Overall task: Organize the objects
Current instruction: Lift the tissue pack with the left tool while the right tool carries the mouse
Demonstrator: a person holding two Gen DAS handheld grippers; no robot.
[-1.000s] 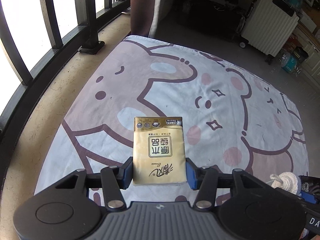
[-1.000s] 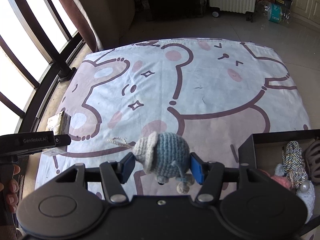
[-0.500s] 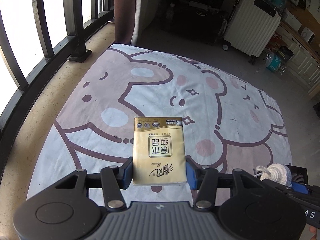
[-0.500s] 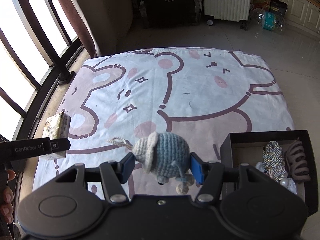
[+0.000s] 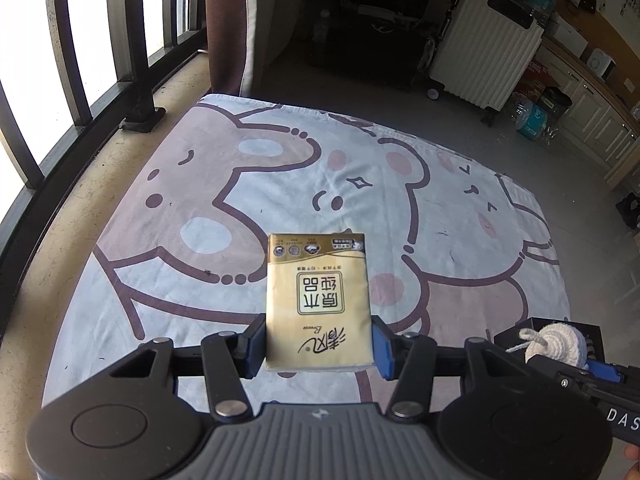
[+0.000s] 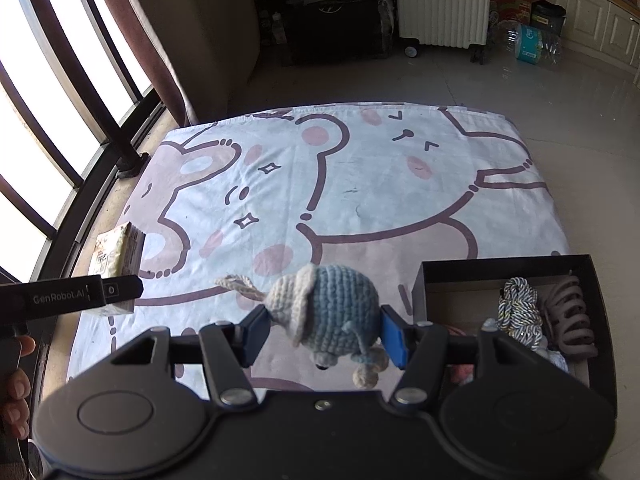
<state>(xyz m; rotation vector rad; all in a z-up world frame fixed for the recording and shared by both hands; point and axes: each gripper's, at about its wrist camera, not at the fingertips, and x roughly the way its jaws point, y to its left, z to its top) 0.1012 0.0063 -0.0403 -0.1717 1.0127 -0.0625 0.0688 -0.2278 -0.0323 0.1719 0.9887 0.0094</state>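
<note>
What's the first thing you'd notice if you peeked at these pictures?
Probably the blue crocheted mouse, pinched in the right gripper above the big cartoon bear blanket. Next, the yellow tissue pack clamped in the left gripper. A dark box of bits and bobs sits on the blanket's near right corner.

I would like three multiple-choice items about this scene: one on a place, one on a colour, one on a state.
1. Where is the black box?
A. on the sheet's near right corner
B. beside the radiator
C. at the railing

2. What colour is the body of the crocheted toy?
A. red
B. blue
C. green

3. What is the state of the left gripper?
A. open and empty
B. shut on the tissue pack
C. lying on the sheet

Answers: 1 A, the box sits on the cartoon sheet at lower right; 2 B, blue yarn with cream ears; 3 B, both jaws press the pack's sides.
</note>
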